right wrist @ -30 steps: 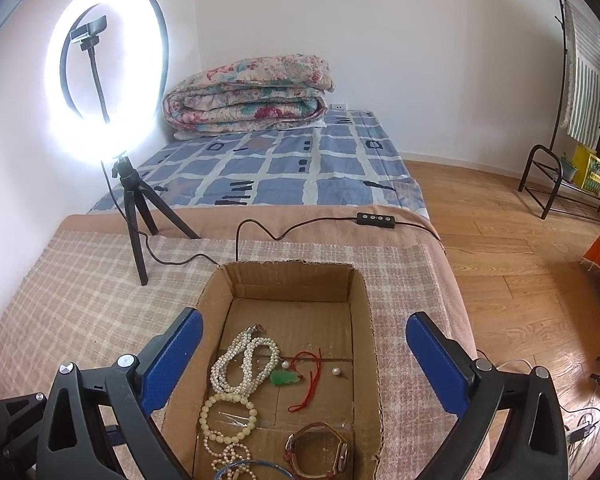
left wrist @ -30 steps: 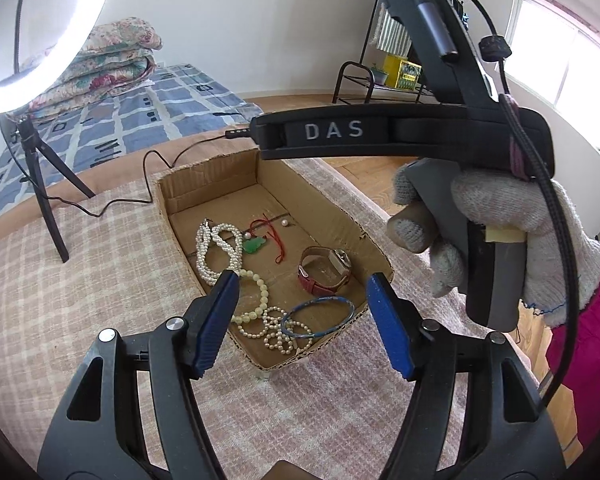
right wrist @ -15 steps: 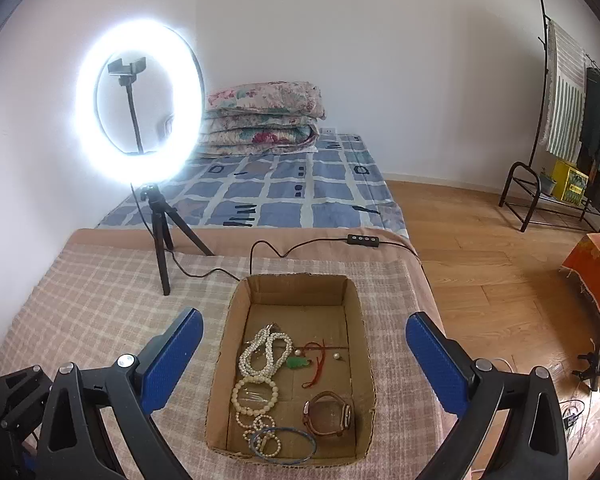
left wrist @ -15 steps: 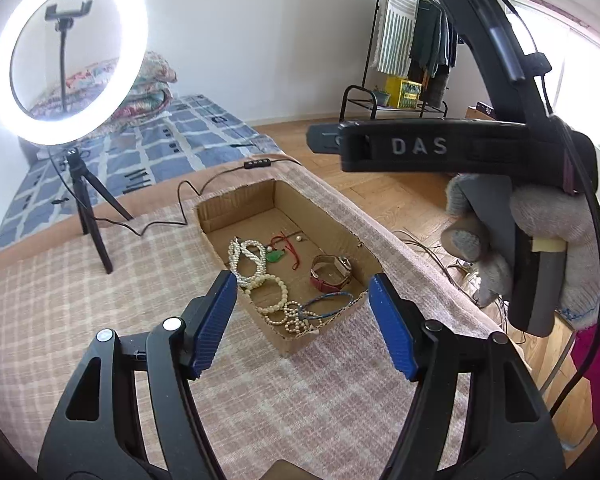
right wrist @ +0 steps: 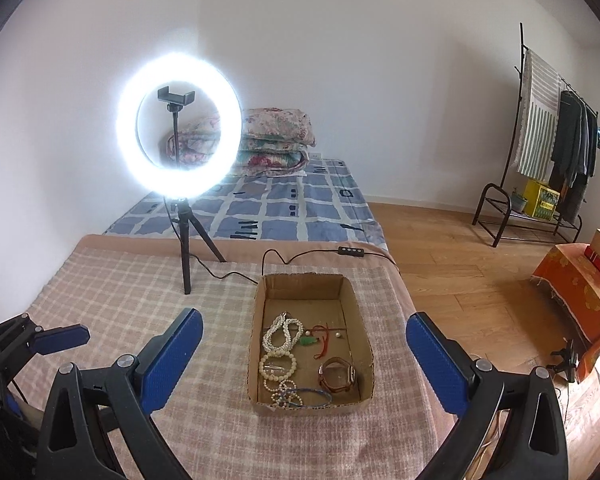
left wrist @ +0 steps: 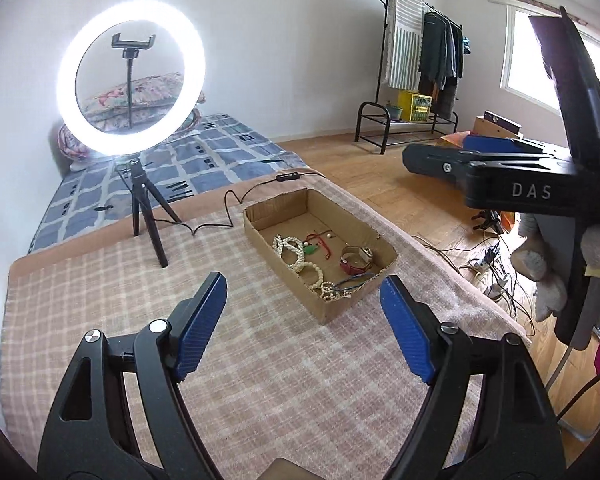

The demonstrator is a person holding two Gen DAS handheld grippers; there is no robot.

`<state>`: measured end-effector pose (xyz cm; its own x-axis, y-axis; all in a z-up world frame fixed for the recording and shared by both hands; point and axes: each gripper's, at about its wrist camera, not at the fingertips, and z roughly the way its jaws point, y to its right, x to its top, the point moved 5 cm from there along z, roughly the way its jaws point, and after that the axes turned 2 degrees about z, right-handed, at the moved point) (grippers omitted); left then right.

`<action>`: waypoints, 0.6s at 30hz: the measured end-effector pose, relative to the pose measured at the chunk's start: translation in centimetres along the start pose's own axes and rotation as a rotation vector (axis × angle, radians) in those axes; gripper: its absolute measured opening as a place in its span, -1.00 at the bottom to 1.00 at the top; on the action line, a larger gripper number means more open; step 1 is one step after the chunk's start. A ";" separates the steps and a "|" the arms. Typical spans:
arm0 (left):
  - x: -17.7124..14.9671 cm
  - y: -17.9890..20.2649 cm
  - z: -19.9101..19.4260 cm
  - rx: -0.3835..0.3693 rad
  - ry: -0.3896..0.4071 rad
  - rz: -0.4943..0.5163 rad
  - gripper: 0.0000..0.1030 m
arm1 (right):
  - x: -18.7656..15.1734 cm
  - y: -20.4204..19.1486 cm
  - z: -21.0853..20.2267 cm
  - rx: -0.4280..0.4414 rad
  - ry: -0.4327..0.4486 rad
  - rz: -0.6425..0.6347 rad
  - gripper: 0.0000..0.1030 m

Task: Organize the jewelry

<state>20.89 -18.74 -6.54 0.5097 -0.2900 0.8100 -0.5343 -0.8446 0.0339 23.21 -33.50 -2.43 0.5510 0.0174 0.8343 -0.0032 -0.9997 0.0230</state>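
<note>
My right gripper (right wrist: 300,356) hangs with its blue-padded jaws spread wide above the plaid-blanketed table (right wrist: 140,312). Between them I see the open cardboard box (right wrist: 362,360) near the table's right edge, holding white pearl necklaces (right wrist: 281,332), a red-strapped watch (right wrist: 337,375) and a thin blue bangle (right wrist: 312,394).

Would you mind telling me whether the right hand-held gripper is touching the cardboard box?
Apart. The right wrist view shows the right hand-held gripper open, raised above the cardboard box, its fingers clear of both walls.
</note>
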 end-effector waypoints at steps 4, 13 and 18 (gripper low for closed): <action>-0.8 -0.3 -1.7 0.029 0.006 0.018 0.72 | -1.1 -0.6 -1.5 -0.009 0.009 0.023 0.99; -1.7 0.3 -4.8 0.069 0.035 0.039 0.95 | -3.5 -2.3 -3.7 0.010 0.029 0.042 0.99; -2.6 0.6 -5.1 0.097 0.027 0.036 1.00 | -4.8 -2.8 -4.0 0.010 0.037 0.035 0.99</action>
<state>15.77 -16.20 -5.61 0.4725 -0.3098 0.8251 -0.4833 -0.8739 -0.0514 17.24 -30.72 -4.24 0.5193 -0.0174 0.8544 -0.0132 -0.9998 -0.0123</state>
